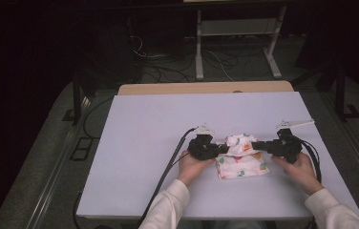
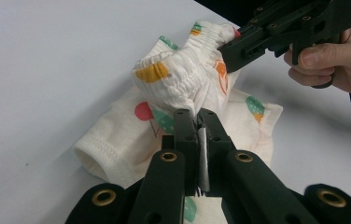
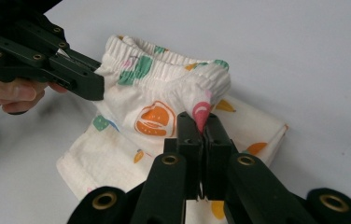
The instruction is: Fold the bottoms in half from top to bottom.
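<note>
Item: small white printed shorts, lying near the front edge of my white table, right of centre. Nearest me, my left hand and right hand rest on the surface on either side of the garment. My left gripper is clamped shut on the elastic waistband at its left end; my right gripper is pinched closed on the same waistband at its right end, lifting it off the folded legs below. One hemmed leg opening lies flat toward my left. Beyond the shorts, bare tabletop runs to the far wooden edge; wide room also lies open to the left.
</note>
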Available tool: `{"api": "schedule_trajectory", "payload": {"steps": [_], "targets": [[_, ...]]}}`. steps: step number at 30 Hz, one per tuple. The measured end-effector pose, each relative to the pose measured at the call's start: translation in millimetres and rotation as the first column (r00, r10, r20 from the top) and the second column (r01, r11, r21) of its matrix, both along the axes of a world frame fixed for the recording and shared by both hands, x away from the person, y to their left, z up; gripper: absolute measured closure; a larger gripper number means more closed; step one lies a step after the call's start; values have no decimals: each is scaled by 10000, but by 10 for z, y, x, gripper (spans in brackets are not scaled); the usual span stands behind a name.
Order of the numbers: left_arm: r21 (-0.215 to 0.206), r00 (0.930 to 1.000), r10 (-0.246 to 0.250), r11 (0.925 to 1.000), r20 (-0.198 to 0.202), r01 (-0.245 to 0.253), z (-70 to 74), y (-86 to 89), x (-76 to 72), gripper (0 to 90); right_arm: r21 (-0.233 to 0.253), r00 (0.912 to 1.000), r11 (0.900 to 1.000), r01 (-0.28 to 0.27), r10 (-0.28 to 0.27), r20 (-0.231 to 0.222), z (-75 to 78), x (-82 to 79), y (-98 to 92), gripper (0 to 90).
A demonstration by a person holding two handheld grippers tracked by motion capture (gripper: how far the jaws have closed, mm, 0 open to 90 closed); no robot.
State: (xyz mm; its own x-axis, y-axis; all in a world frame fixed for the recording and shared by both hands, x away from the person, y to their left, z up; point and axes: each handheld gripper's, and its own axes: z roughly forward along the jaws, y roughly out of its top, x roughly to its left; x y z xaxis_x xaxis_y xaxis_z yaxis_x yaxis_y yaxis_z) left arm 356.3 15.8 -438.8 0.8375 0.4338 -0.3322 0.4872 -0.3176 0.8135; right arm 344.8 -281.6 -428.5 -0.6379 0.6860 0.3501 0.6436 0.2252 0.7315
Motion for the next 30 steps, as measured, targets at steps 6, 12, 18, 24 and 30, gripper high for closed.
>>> {"api": "schedule_trajectory", "payload": {"steps": [6, 12, 18, 24, 30], "targets": [[91, 9999, -125, 9999, 48, 124, -52, -37, -47, 871, -47, 10000, 10000, 58, -58, -65, -27, -21, -21, 866], [210, 9996, -257, 9995, 109, 255, -91, -54, -72, 871, -115, 9992, 9999, 2, -7, -402, -57, -45, -21, 821], [298, 9983, -477, 9985, 345, 466, -112, -86, -101, 870, 104, 9990, 9999, -1, 6, -458, -8, -53, -3, 503], [374, 9968, -596, 9976, 524, 577, -154, -95, -129, 870, 490, 9994, 9988, 66, -50, -341, 109, 96, 22, 437], [358, 9966, -600, 9977, 556, 581, -168, -96, -137, 868, 562, 9993, 9983, 175, -155, -354, 213, 291, 110, 637]]}}
